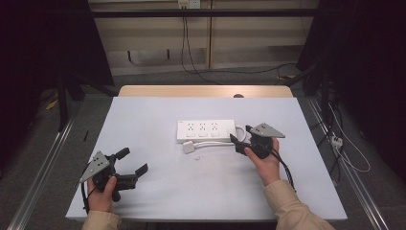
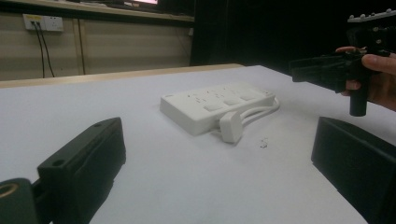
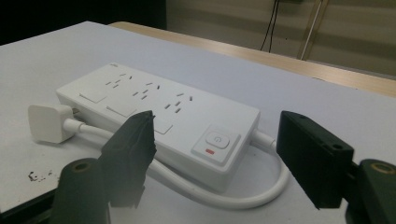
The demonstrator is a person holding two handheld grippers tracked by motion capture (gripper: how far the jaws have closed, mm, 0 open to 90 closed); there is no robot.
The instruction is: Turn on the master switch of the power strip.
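left gripper resting at near left part of table, jaws standing wide apart, holding nothing. power strip lying at table middle, white plug lying just in front of it, cable looping at its right end. right gripper hovering at strip's right end, jaws spread, gripping nothing.

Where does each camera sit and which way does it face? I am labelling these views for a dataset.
High view: above the person's side, looking forward and down on the table; both hands, left gripper and right gripper show.
Left gripper view: low, along its open jaws toward the power strip; the other hand shows.
Right gripper view: close behind the strip's switch, jaws open.
All share the power strip and plug.
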